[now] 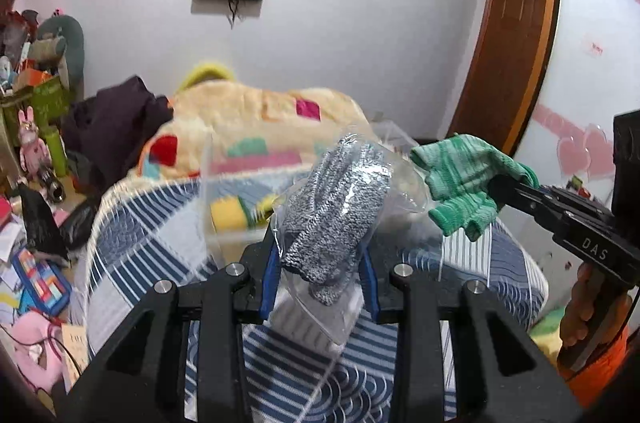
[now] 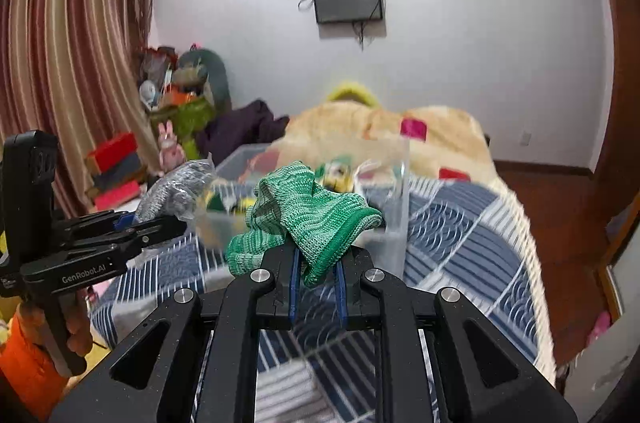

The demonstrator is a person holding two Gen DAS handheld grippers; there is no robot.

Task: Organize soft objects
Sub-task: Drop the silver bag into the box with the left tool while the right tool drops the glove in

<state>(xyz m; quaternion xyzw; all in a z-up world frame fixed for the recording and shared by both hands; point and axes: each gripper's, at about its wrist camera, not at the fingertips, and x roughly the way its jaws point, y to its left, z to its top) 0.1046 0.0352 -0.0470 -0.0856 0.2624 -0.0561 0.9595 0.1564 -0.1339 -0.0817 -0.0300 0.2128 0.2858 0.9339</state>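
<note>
My left gripper (image 1: 320,259) is shut on a grey knit glove in a clear plastic bag (image 1: 336,215) and holds it above the bed. It also shows at the left of the right wrist view (image 2: 176,219), with the bagged glove (image 2: 172,189). My right gripper (image 2: 316,255) is shut on a green knit glove (image 2: 304,219) held in the air. In the left wrist view the green glove (image 1: 464,183) hangs from that gripper (image 1: 500,191) at the right. A clear plastic bin (image 2: 396,207) with yellow sponges (image 1: 228,213) stands on the bed just beyond both grippers.
The bed has a blue and white patterned cover (image 2: 460,223) and a cream blanket with coloured patches (image 1: 260,119) behind the bin. Dark clothing (image 1: 116,127) lies at the bed's left. Toys and boxes (image 1: 36,95) crowd the left side. A wooden wardrobe (image 1: 504,63) stands right.
</note>
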